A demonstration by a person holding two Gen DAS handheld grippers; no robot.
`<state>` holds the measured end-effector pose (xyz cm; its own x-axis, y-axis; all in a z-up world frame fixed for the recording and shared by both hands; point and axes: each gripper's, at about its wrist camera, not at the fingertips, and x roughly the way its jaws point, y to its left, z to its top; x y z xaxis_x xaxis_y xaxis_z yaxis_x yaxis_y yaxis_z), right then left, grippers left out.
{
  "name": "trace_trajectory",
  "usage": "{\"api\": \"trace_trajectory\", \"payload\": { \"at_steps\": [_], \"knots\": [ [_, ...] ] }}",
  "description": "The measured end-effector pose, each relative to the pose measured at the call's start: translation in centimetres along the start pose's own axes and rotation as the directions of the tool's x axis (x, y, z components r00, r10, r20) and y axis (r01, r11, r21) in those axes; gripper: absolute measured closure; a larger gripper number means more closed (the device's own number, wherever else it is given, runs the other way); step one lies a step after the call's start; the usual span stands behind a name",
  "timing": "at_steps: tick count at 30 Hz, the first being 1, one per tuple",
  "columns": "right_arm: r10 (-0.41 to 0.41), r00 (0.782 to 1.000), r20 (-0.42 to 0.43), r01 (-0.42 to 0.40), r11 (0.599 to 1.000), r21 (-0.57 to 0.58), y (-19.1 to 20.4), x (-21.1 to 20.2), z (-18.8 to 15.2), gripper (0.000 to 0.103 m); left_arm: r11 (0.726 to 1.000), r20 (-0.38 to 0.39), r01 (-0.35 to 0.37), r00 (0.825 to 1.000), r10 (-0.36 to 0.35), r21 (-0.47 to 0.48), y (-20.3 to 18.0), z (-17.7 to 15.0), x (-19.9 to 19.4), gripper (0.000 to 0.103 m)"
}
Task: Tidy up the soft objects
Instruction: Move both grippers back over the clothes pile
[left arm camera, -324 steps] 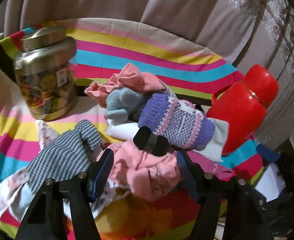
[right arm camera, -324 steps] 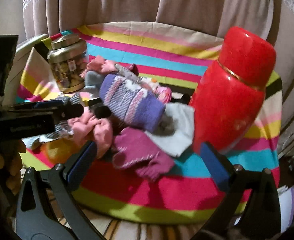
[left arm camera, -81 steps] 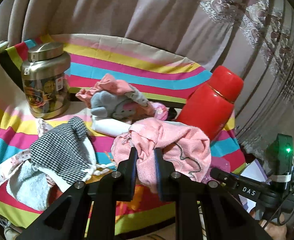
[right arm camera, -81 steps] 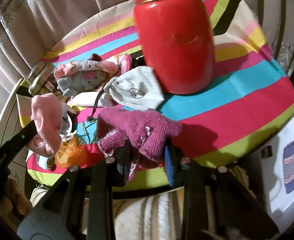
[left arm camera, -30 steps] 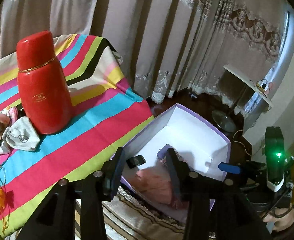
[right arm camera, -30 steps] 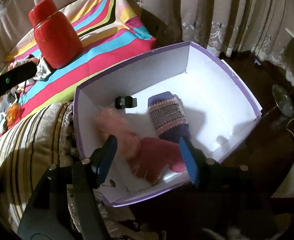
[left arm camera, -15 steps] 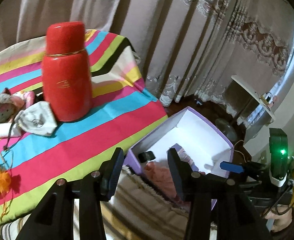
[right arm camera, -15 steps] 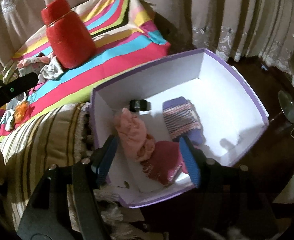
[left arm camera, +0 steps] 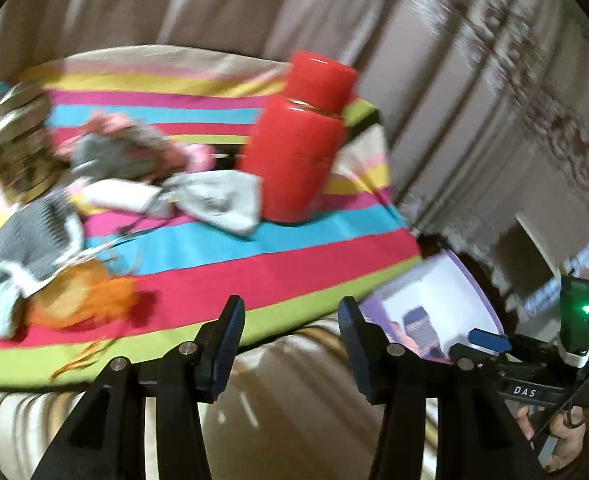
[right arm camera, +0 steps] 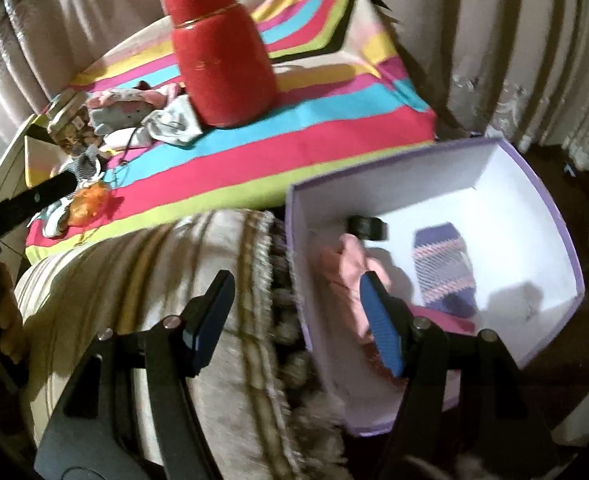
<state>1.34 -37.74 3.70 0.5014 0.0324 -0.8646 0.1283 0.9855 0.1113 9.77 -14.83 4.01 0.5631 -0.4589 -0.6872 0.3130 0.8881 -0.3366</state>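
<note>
Place: a home living room.
Signs: long draped curtains (right arm camera: 474, 20), a striped cloth (left arm camera: 222, 256) over furniture, a fringed cushion (right arm camera: 154, 280), a dark wooden floor (right arm camera: 574, 184).

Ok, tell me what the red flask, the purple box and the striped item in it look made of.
Red flask: glossy, hard, likely lacquered metal or plastic; gold band.
Purple box: thin stiff walls, matte white inside; probably cardboard.
Striped item: patterned bands, looks like knitted yarn.
</note>
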Motion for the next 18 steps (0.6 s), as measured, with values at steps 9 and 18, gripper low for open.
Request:
{"api": "trace_trajectory", "payload": {
  "at_steps": [9,18],
  "knots": [
    [0.033,0.999,-0.009,-0.033,0.994,-0.103,5.0,1.8,2.1,0.035,0.976,0.043,-0.113,0.992,0.123,-0.186,9.1,-0.4,-3.5,0.053],
    [0.040,0.999,-0.009,-0.041,0.980,-0.193,9.0,3.7,4.3,0.035,0.951,0.047,-0.162,0.983,0.180,-0.264,13.9,-0.1,-4.4,0.053]
  ]
}}
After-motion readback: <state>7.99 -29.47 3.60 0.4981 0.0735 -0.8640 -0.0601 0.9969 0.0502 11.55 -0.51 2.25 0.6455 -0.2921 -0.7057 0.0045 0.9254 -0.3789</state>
